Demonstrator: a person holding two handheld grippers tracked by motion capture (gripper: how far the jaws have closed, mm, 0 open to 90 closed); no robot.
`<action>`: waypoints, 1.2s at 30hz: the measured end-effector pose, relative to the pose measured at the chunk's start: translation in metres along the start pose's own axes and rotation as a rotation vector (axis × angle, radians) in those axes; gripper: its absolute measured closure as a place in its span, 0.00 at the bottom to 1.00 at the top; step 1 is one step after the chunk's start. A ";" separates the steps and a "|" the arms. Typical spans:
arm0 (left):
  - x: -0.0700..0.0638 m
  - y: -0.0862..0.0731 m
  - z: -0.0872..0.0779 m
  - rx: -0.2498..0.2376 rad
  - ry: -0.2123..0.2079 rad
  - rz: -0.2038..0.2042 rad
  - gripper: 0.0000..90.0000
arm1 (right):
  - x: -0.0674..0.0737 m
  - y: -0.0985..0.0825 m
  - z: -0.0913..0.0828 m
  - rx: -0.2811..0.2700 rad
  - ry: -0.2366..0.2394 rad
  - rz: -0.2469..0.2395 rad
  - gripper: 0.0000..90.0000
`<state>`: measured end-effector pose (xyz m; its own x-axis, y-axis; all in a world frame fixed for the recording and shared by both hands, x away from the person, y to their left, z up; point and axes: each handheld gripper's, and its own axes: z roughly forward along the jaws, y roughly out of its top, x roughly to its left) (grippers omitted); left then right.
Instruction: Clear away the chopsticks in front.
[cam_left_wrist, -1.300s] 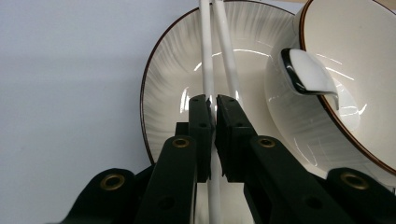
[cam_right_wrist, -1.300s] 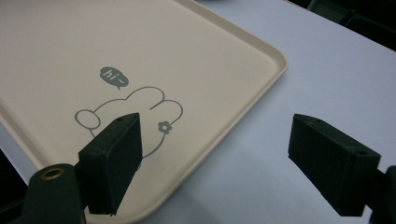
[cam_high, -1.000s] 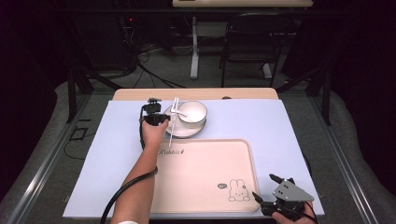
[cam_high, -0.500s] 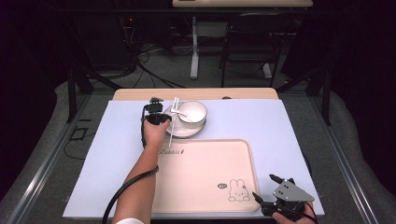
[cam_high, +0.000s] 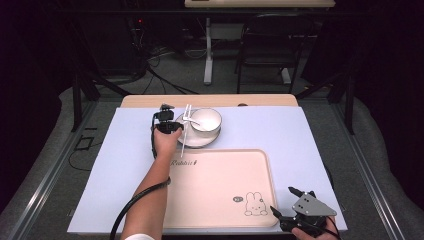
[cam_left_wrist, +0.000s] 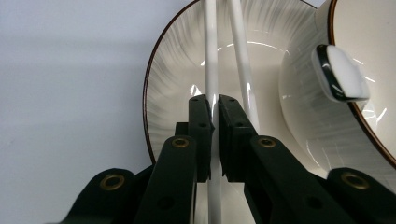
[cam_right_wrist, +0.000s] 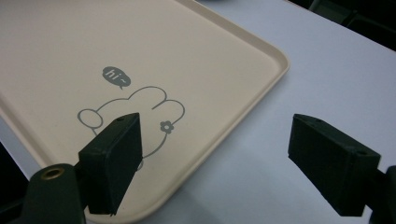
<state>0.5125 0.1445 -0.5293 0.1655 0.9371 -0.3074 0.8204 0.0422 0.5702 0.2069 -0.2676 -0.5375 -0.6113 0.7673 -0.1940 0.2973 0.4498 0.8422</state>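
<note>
1. Currently, your left gripper (cam_left_wrist: 214, 100) is clamped on one white chopstick (cam_left_wrist: 211, 56); the second chopstick (cam_left_wrist: 240, 60) lies just beside the jaws, outside the grip.
2. Note the location: both sticks rest across the plate (cam_high: 196, 141) at the far side of the table (cam_high: 120, 165), beside the bowl (cam_high: 206, 119) that stands on that plate.
3. Expect each chopstick to be light, thin, stiff and glossy. A smooth round rod of this kind will likely slip or roll between flat pads, so keep it centred in the pads rather than at their edge.
4. Judge the grip point: the jaws hold the stick partway along its length, over the plate rim. A hold near the middle should limit tipping.
5. Treat the plate and bowl as glazed ceramic, hard and breakable. The plate has fine radial lines and a dark rim; the bowl is cream with a brown edge and holds a white spoon (cam_left_wrist: 340, 73).
6. Leave your right gripper (cam_high: 292, 205) as it is: jaws wide apart and empty, at the near corner of the beige tray (cam_right_wrist: 196, 154), a smooth tray with a rabbit drawing (cam_right_wrist: 135, 109).
</note>
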 end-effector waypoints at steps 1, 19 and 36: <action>0.000 0.000 0.000 0.000 0.000 0.000 0.94 | 0.000 0.000 0.000 0.000 0.000 0.000 0.19; 0.009 -0.015 -0.035 -0.055 0.001 -0.020 0.94 | 0.004 0.002 0.000 -0.004 0.022 -0.021 0.19; 0.007 -0.081 -0.087 -0.058 -0.025 -0.050 0.94 | 0.003 0.004 -0.003 -0.029 0.046 -0.025 0.19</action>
<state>0.3998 0.1777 -0.5114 0.1397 0.9243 -0.3553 0.7950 0.1092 0.5968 0.2042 -0.2649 -0.5330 -0.6515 0.7339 -0.1924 0.2607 0.4548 0.8516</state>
